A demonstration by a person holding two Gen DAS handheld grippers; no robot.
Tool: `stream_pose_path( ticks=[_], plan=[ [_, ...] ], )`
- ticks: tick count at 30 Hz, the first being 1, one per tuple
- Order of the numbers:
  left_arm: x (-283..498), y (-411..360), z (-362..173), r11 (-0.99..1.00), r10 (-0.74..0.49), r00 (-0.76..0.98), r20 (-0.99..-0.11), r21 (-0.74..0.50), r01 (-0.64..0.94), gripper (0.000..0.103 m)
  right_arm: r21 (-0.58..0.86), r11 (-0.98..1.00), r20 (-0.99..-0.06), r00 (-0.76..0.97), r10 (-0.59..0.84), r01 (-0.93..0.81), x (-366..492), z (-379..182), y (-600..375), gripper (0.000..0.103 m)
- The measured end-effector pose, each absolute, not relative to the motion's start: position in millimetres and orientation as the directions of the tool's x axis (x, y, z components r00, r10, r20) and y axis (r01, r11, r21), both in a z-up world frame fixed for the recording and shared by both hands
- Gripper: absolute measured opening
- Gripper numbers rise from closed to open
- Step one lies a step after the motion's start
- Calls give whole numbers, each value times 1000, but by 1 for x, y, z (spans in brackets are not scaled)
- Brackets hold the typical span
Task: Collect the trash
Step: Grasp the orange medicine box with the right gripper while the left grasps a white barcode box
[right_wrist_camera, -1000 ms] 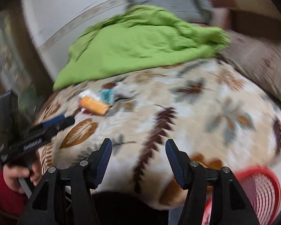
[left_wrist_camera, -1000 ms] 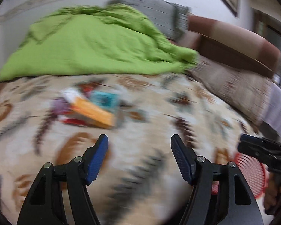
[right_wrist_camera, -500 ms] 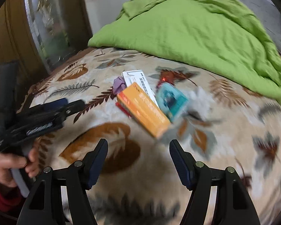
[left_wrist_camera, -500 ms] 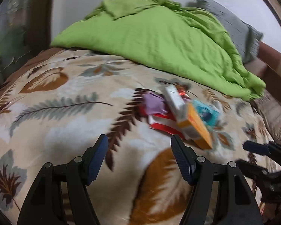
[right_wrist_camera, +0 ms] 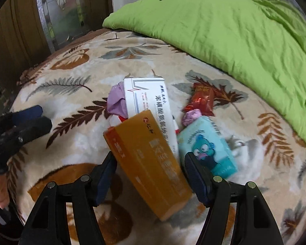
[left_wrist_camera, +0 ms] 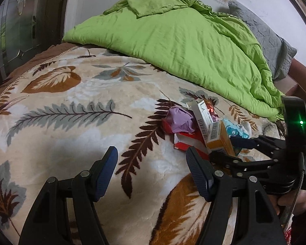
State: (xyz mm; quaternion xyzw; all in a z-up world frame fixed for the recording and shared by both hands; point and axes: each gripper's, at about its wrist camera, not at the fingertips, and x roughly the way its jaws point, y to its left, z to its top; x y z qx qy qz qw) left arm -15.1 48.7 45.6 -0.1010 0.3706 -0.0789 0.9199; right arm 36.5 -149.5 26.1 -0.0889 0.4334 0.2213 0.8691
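Observation:
A small pile of trash lies on the leaf-patterned blanket (left_wrist_camera: 71, 122). It holds an orange box (right_wrist_camera: 151, 159), a white box (right_wrist_camera: 149, 96), a crumpled purple wrapper (right_wrist_camera: 116, 102), a red wrapper (right_wrist_camera: 202, 100) and a teal tissue pack (right_wrist_camera: 206, 145). My right gripper (right_wrist_camera: 151, 163) is open and straddles the near end of the orange box, pads close to its sides. In the left wrist view the same pile, with the orange box (left_wrist_camera: 220, 140) and purple wrapper (left_wrist_camera: 180, 119), sits up and to the right of my open, empty left gripper (left_wrist_camera: 153, 163). The right gripper (left_wrist_camera: 224, 148) reaches in from the right.
A rumpled green duvet (left_wrist_camera: 183, 40) covers the far half of the bed, with a grey pillow (left_wrist_camera: 271, 40) behind it. A glass-panelled wooden door (right_wrist_camera: 61, 10) stands at the left past the bed's edge. The left gripper (right_wrist_camera: 43, 116) and a hand (right_wrist_camera: 0, 189) show at the left.
Both grippers swung over to the trash pile and dipped towards it. The right one closed in until the orange box lay between its fingers. The left has held still lately.

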Motion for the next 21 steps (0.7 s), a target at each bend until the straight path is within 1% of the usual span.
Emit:
stream_pose_path(
  ticks=[1,3,4,5,7,8,10,12,14,17,19,21],
  plan=[
    [-14,49,45,966,-222,712,-666,-248,70,68,58,886,-798,513,318,-459,37,24,-149,67],
    [-13,49,44,964,-229,708,-668,-255,72,68,93,884,-788,508,347,-459,32,27,-150,65],
    [-12,48,44,963,-233,705,-670,-258,74,68,121,883,-781,505,367,-454,27,29,-152,62],
    [-11,47,43,961,-242,702,-670,-266,78,68,148,891,-770,515,376,-429,21,32,-156,61],
    [-10,43,43,956,-265,694,-669,-279,96,68,215,909,-752,533,387,-356,8,38,-169,60],
    [-9,38,43,953,-279,688,-670,-280,115,68,254,922,-735,561,381,-293,-1,43,-179,60],
    [-9,31,44,942,-316,680,-662,-303,143,68,314,941,-717,617,324,-129,-21,48,-199,60],
    [-5,25,44,924,-361,669,-650,-344,165,68,381,924,-685,671,284,-3,-46,52,-217,60],
    [6,16,43,889,-438,629,-643,-413,197,68,409,911,-668,699,257,56,-63,52,-227,60],
    [22,7,40,841,-516,582,-628,-502,204,68,439,894,-654,716,245,95,-75,49,-237,60],
    [35,-3,33,828,-535,552,-639,-527,192,68,449,886,-656,716,240,114,-76,47,-244,60],
    [47,-13,27,826,-541,529,-653,-532,187,65,461,878,-652,719,240,126,-74,45,-247,60]
  ],
)
